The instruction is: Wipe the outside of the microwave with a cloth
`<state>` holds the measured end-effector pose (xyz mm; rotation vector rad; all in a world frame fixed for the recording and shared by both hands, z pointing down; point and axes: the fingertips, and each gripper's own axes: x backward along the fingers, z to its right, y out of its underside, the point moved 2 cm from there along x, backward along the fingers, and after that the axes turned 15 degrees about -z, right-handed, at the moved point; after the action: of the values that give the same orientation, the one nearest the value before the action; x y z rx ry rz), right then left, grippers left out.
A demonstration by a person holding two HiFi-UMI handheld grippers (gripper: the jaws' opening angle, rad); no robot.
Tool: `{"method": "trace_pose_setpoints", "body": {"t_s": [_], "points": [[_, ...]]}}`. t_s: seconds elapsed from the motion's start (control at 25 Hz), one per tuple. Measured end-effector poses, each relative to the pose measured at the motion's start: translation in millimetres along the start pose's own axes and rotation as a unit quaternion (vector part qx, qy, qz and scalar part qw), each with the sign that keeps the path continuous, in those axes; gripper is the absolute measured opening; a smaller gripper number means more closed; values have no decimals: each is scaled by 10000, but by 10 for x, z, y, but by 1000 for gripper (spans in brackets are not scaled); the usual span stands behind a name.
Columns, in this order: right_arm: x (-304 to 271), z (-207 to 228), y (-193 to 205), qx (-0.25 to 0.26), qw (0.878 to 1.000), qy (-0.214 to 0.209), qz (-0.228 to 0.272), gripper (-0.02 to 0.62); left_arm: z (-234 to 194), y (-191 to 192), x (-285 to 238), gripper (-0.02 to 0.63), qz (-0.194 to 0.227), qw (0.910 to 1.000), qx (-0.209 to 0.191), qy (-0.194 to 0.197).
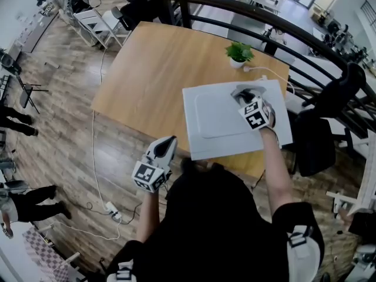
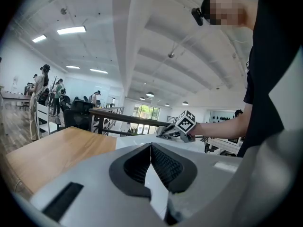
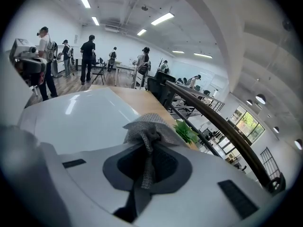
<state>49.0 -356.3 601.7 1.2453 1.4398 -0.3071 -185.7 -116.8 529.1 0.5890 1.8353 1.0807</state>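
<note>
The white microwave stands on the wooden table, seen from above by its flat top. My right gripper rests over the top's far right part, shut on a grey cloth that bunches out ahead of the jaws onto the top. The cloth shows as a small grey wad in the head view. My left gripper hangs off the microwave's near left corner, shut with nothing between its jaws. In the left gripper view the right gripper appears lying on the microwave's top.
A small potted plant stands on the table behind the microwave, beside a white cable. A dark railing curves past the table's far side. An office chair sits at the right. Several people stand far off.
</note>
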Motion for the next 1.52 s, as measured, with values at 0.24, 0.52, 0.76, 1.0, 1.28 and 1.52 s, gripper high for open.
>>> {"method": "trace_pose_setpoints", "body": {"t_s": [0.24, 0.52, 0.76, 1.0, 1.28, 1.52], "points": [[-32, -210, -156, -19, 10000, -66, -9, 17, -137, 30, 28, 3, 109, 9998, -140, 107], [-33, -436, -426, 93, 9998, -143, 76, 17, -272, 32, 98, 3, 95, 9998, -81, 149], [-60, -685, -647, 193, 9995, -239, 121, 17, -396, 52, 168, 3, 57, 9997, 52, 215], [-91, -897, -842, 222, 9992, -283, 178, 17, -545, 4, 235, 3, 115, 9997, -120, 178], [-116, -1106, -1063, 248, 9989, -311, 247, 17, -705, 141, 310, 3, -35, 9994, -146, 314], [-143, -1216, -1232, 232, 9988, -316, 280, 17, -880, 165, 412, 3, -62, 9994, -155, 295]]}}
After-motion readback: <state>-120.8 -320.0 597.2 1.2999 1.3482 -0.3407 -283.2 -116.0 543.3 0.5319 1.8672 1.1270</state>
